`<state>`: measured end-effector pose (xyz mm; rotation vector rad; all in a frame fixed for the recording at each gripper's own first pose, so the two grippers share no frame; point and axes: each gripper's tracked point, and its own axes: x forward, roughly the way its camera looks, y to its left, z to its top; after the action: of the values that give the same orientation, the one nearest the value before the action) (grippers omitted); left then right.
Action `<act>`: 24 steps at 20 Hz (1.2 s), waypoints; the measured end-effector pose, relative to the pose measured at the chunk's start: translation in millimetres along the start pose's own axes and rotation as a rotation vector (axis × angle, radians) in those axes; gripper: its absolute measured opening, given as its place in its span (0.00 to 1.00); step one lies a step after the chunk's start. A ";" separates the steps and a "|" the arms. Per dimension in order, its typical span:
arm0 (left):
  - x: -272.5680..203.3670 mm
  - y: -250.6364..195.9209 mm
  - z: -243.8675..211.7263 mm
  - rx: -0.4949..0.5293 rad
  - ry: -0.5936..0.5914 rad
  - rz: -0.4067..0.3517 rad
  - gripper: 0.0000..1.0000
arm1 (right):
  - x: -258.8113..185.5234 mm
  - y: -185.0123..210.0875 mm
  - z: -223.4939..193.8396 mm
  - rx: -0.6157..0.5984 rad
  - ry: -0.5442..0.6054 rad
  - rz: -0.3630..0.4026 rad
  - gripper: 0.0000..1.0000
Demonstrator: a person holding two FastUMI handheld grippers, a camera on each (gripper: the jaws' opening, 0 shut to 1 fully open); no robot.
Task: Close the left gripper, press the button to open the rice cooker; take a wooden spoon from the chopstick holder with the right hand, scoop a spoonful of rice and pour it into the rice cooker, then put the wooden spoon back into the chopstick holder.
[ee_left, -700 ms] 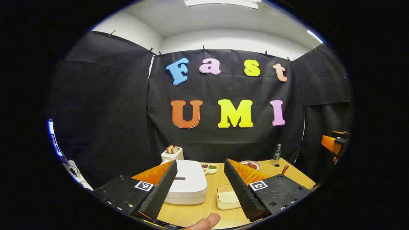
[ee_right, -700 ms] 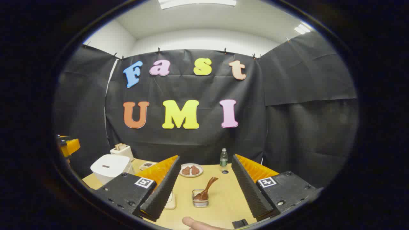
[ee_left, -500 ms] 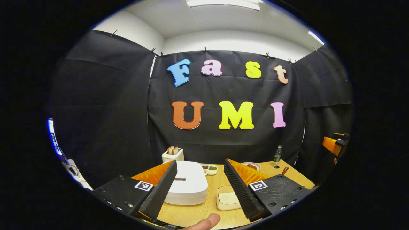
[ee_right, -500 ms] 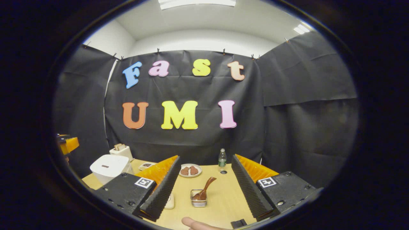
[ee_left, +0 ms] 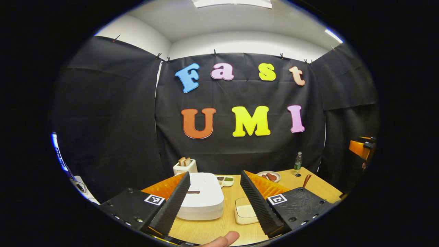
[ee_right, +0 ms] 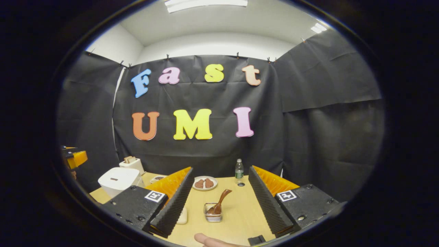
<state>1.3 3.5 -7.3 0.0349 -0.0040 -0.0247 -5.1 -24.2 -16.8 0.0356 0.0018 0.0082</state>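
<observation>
Left claw (ee_left: pixel 214 202) spread wide above closed rice cooker (ee_left: pixel 202 200). Right claw (ee_right: pixel 219 202) likewise released, over wooden spoon (ee_right: pixel 219 203) in chopstick holder (ee_right: pixel 213 216).

We see black cloth (ee_right: pixel 329 85) hung as the booth's walls around a light wooden bench (ee_right: pixel 236 209). Above, a white ceiling (ee_left: pixel 236 20) carries a bright light panel (ee_right: pixel 205 4).

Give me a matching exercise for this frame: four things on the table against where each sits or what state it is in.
Things:
1. rice cooker
2. wooden spoon
3. water bottle
4. toaster

States:
a. upright near the back wall
b. lid shut
c. bread slices sticking out of it
d. leaning in the chopstick holder

Pairs: 1-b, 2-d, 3-a, 4-c
</observation>
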 end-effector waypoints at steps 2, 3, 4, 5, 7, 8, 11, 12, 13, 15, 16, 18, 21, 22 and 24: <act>-1.6 0.2 1.7 0.011 -0.010 -0.008 0.94 | 2.3 1.1 -6.9 0.011 0.026 0.014 1.00; -1.2 0.9 2.7 0.019 -0.022 -0.006 0.93 | 2.1 2.2 -9.1 0.009 0.036 0.023 1.00; -0.6 0.5 3.9 0.027 -0.030 -0.006 0.94 | 1.9 0.7 -9.4 0.009 0.037 0.028 1.00; -1.4 0.1 3.4 0.033 -0.034 -0.007 0.93 | 2.3 -1.1 -7.5 0.011 0.031 0.027 1.00; -2.5 0.9 6.3 0.044 -0.046 -0.016 0.91 | 4.6 -3.8 -6.8 0.015 0.019 0.022 1.00; -4.8 3.4 8.2 0.045 -0.053 -0.018 0.88 | 5.2 -2.9 -7.8 0.015 0.017 0.024 1.00; -5.4 3.9 12.7 0.032 -0.068 -0.039 0.75 | 8.5 -1.8 -14.0 0.028 0.028 0.033 1.00; -5.0 6.3 12.7 0.026 -0.068 -0.037 0.73 | 8.5 0.0 -18.0 0.040 0.041 0.040 1.00; -5.3 8.0 15.4 0.022 -0.077 -0.035 0.65 | 8.5 2.4 -20.7 0.049 0.052 0.050 1.00; -4.6 10.4 14.5 0.008 -0.074 -0.032 0.60 | 10.7 3.7 -22.9 0.044 0.056 0.054 1.00; -5.1 10.5 13.1 0.006 -0.065 -0.036 0.56 | 11.3 1.7 -23.2 0.038 0.054 0.051 1.00; -2.9 11.1 13.8 0.021 -0.070 -0.038 0.54 | 12.2 3.5 -22.5 0.028 0.042 0.050 1.00; 1.9 22.6 11.9 0.042 -0.065 0.004 0.10 | 14.1 3.2 -19.7 0.015 0.017 0.040 1.00; 2.4 21.8 7.5 0.046 -0.053 0.000 0.09 | 13.2 5.8 -20.8 0.010 0.010 0.044 1.00; 8.2 23.3 5.4 0.065 -0.049 0.007 0.10 | 12.5 11.1 -20.0 -0.009 -0.007 0.052 1.00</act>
<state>10.1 26.4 -1.1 0.0995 -0.0535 -0.0181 7.3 -12.2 -36.4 0.0270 -0.0060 0.0602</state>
